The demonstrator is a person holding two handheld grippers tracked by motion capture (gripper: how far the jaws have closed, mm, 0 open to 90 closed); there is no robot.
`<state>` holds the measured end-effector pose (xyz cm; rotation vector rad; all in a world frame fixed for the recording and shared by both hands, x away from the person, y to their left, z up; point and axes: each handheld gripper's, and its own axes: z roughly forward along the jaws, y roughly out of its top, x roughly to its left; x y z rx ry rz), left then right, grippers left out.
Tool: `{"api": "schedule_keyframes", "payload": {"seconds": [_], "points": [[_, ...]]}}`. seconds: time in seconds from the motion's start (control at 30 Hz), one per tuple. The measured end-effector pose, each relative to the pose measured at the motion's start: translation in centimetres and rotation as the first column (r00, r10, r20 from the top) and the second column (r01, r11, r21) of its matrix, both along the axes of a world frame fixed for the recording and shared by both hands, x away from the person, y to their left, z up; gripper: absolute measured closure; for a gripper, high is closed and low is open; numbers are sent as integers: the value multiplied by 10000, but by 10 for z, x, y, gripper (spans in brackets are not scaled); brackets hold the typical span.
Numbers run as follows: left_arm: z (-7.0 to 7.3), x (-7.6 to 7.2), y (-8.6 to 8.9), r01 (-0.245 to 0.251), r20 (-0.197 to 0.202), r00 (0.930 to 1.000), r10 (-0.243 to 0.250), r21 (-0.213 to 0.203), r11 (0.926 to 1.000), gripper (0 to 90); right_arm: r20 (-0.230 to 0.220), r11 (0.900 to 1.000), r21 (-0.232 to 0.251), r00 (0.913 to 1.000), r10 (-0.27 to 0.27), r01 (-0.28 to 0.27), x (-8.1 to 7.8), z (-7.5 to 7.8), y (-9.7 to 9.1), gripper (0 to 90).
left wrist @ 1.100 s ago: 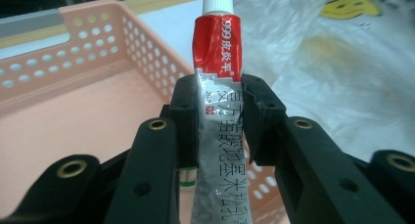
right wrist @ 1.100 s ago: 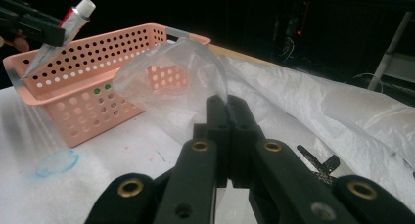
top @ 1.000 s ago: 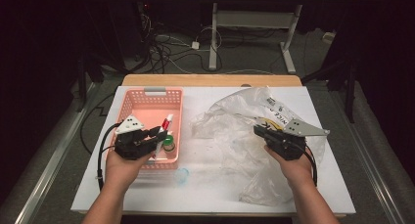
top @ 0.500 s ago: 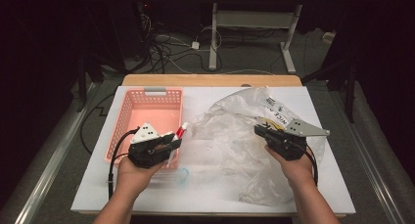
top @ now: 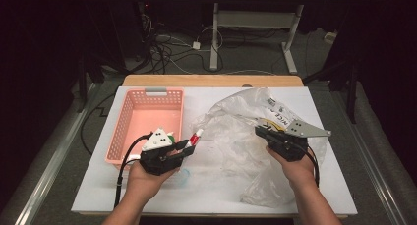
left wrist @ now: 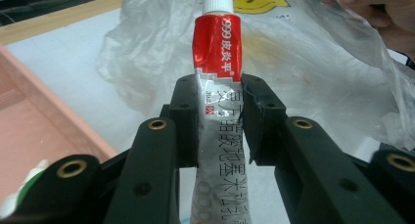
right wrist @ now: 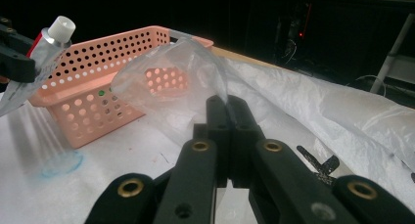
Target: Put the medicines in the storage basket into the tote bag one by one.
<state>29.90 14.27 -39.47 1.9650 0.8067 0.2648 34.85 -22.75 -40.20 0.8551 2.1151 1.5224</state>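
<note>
Leftward no longer, the left gripper (top: 189, 145) is carrying the tube (left wrist: 217, 62), clamped, out of the basket (top: 129, 130) toward the bag (top: 236, 136); the right gripper (right wrist: 226, 106) is pinching the bag's edge. Bagging is pending.

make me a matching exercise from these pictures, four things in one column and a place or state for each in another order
Things:
1. tube
2. pink basket
3. plastic bag
4. right gripper

Places or states:
A. pinched shut on a fold of thin plastic
B. clamped between the left gripper's jaws
C. crumpled on the table's right half
D. standing on the table's left side

Pairs: 1-B, 2-D, 3-C, 4-A
</note>
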Motion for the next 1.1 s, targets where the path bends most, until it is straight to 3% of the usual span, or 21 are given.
{"api": "schedule_keyframes", "payload": {"seconds": [0.3, 0.67, 1.1], "points": [[-6, 0, -14, 290, -114, 9995, -290, -44, 9996, 679, 9, 10000, -52, 10000, 6, -6, 0, 0, 1, 900], [-18, 1, -30, 572, -268, 9980, -565, 264, 9980, 679, 47, 10000, -82, 10000, 6, -5, -1, 0, 2, 900], [-20, 9, -65, 1026, -426, 9940, -1007, 444, 9937, 678, 148, 10000, 20, 9999, 39, -39, -3, 3, 4, 900]]}}
